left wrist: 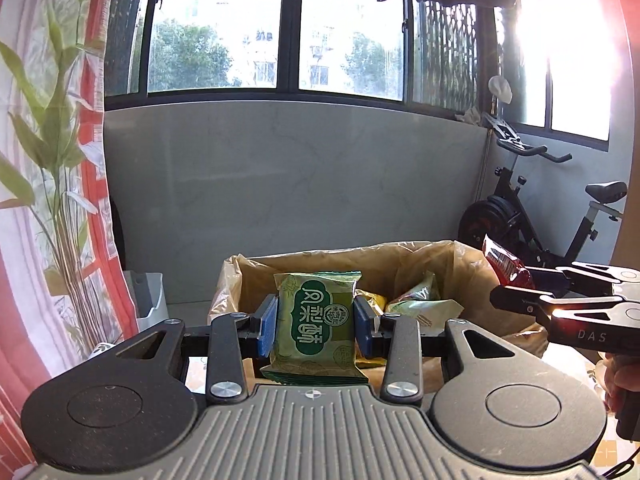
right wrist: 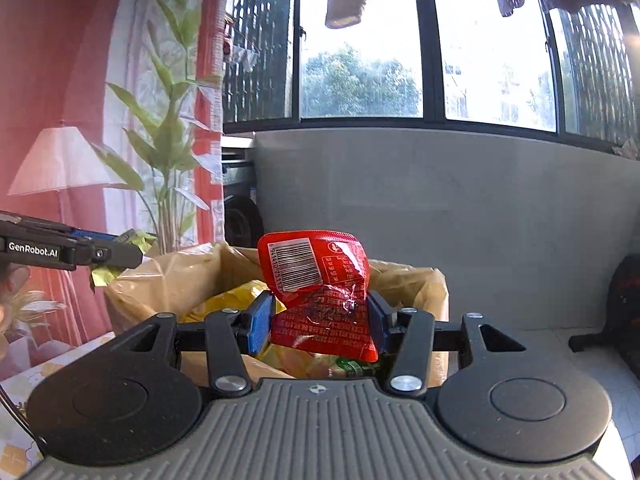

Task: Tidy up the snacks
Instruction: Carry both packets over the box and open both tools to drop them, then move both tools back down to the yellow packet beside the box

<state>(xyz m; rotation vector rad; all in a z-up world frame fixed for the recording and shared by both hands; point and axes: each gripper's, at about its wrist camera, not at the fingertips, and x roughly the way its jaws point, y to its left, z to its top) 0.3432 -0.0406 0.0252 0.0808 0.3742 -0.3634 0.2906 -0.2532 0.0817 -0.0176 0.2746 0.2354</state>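
Observation:
My left gripper [left wrist: 315, 326] is shut on a green snack packet [left wrist: 316, 320] with white characters, held upright over the near rim of a box lined with a tan plastic bag [left wrist: 472, 276]. My right gripper [right wrist: 318, 322] is shut on a red snack packet [right wrist: 320, 296] with a barcode, also held above the lined box [right wrist: 176, 276]. In the left wrist view the right gripper [left wrist: 516, 292] comes in from the right with the red packet [left wrist: 504, 266]. In the right wrist view the left gripper [right wrist: 116, 258] enters from the left. Several yellow and green packets [left wrist: 420, 300] lie inside the box.
A grey low wall [left wrist: 300, 176] under windows stands behind the box. An exercise bike [left wrist: 532, 216] is at the right. A printed curtain with a plant [left wrist: 44, 140] hangs at the left. A patterned tabletop [right wrist: 24, 384] lies beneath.

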